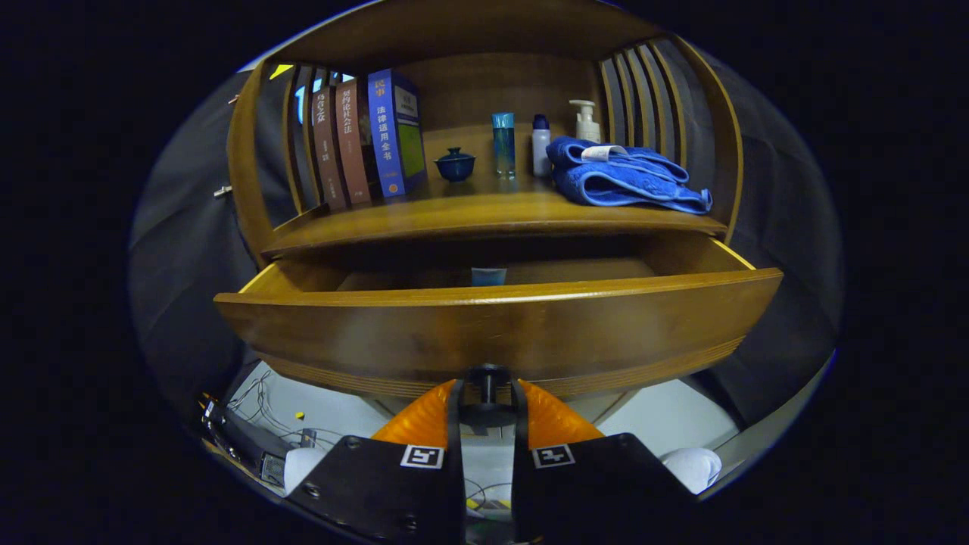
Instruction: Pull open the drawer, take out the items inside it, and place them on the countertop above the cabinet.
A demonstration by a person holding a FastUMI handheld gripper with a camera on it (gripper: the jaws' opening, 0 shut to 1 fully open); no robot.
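The wooden drawer [500, 333] stands pulled out towards me, its curved front panel filling the space just ahead of my fingers. My gripper [488, 397] is shut on the dark drawer knob [488, 376], one finger pressing each side of it. Inside the drawer, a small light-blue item [488, 276] peeks over the front panel; the rest of the drawer's inside is hidden. The countertop [492, 212] above the drawer carries other things.
On the countertop stand several books [363, 140] at the left, a small blue lidded cup [455, 163], a blue bottle [503, 144], a white bottle [540, 144], a pump dispenser [585, 121] and a folded blue towel [621, 178]. Cables lie on the floor below [257, 393].
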